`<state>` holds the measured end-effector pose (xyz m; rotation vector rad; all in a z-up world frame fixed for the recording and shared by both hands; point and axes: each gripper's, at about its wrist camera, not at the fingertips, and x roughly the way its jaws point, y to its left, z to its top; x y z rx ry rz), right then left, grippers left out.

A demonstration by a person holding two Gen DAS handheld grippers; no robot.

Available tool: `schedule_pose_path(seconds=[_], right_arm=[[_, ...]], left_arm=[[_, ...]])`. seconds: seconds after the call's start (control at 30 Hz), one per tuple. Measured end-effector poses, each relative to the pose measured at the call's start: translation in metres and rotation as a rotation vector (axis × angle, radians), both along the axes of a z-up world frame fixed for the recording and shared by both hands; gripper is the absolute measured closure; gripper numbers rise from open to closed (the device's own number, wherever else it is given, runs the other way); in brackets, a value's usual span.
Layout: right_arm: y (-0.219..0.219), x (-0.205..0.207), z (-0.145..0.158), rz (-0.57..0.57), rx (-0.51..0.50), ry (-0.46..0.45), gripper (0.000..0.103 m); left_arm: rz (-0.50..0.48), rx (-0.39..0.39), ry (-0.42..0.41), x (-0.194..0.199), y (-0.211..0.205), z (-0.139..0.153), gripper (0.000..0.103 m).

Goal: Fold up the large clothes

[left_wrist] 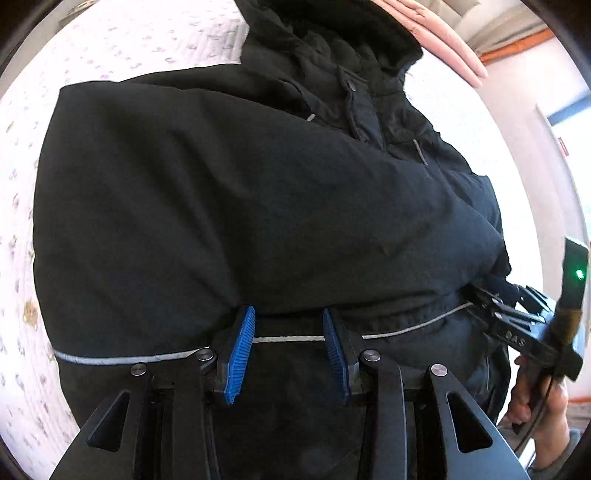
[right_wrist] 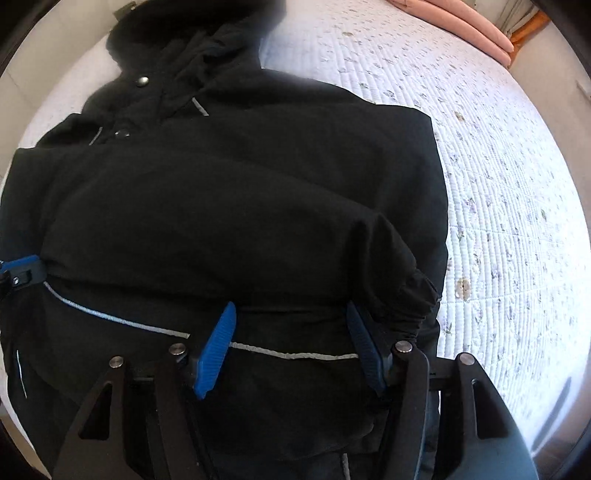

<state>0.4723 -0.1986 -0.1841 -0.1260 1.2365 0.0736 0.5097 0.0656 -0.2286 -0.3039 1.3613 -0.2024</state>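
A black hooded jacket [left_wrist: 258,192] lies flat on a bed [right_wrist: 498,192], its long axis running from the hem at 6 o'clock to the hood [right_wrist: 192,37] at 12 in both wrist views. The shell is matte, smooth woven cloth, puffy in the body, with metal snaps [right_wrist: 142,80] on the placket and a thin grey reflective stripe [left_wrist: 288,338] across the waist. Both sleeves are folded across the chest, and one gathered cuff [right_wrist: 417,295] lies at 3 o'clock. The bedspread is white, quilted in fine ribs, with small faded flowers. The left gripper [left_wrist: 289,341] hovers over the stripe, its ribbed blue jaws apart and holding nothing. The right gripper [right_wrist: 291,350] does likewise, jaws wider, empty. Pink pillows [right_wrist: 476,29] sit at 1 o'clock.
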Motion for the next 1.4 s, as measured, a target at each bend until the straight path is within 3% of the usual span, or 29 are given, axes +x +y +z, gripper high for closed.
schedule_pose_path(seconds=[0.23,0.43,0.63,0.83,1.0,1.1,1.2,1.27,1.3,1.33,1.37,1.4], right_arm=[[0.012,0.006,0.001,-0.022,-0.028,0.024,0.037],[0.028,0.024,0.026,-0.071,-0.032,0.057,0.037],[0.032,0.052,0.092,-0.062,0.089,-0.061,0.037],[0.025,0.142,0.127,-0.096,0.240,-0.187,0.036],[0.032,0.229,0.127,-0.090,0.286,-0.248,0.035],[0.045,0.274,0.114,-0.060,0.306,-0.233,0.035],[0.053,0.311,0.089,-0.032,0.260,-0.195,0.035],[0.056,0.326,0.071,-0.020,0.255,-0.154,0.035],[0.058,0.334,0.061,-0.018,0.245,-0.133,0.038],[0.057,0.337,0.056,-0.019,0.238,-0.131,0.058],[0.056,0.338,0.050,-0.015,0.237,-0.135,0.070],[0.056,0.339,0.047,-0.014,0.235,-0.137,0.093]], left_arm=[[-0.074,0.034,-0.075,-0.015,-0.007,0.021,0.063],[-0.082,0.031,-0.154,-0.003,0.006,0.077,0.063],[-0.071,0.070,-0.242,0.052,0.026,0.117,0.063],[0.019,0.133,-0.289,0.152,0.058,0.134,0.063],[0.014,0.135,-0.280,0.235,0.061,0.115,0.063],[0.008,0.132,-0.255,0.265,0.057,0.092,0.063],[0.006,0.123,-0.230,0.286,0.054,0.071,0.063],[-0.004,0.165,-0.225,0.297,0.050,0.054,0.063],[-0.005,0.180,-0.217,0.301,0.048,0.048,0.063],[0.000,0.203,-0.210,0.305,0.048,0.041,0.076],[0.007,0.230,-0.203,0.309,0.049,0.035,0.087],[0.021,0.252,-0.204,0.310,0.052,0.033,0.097]])
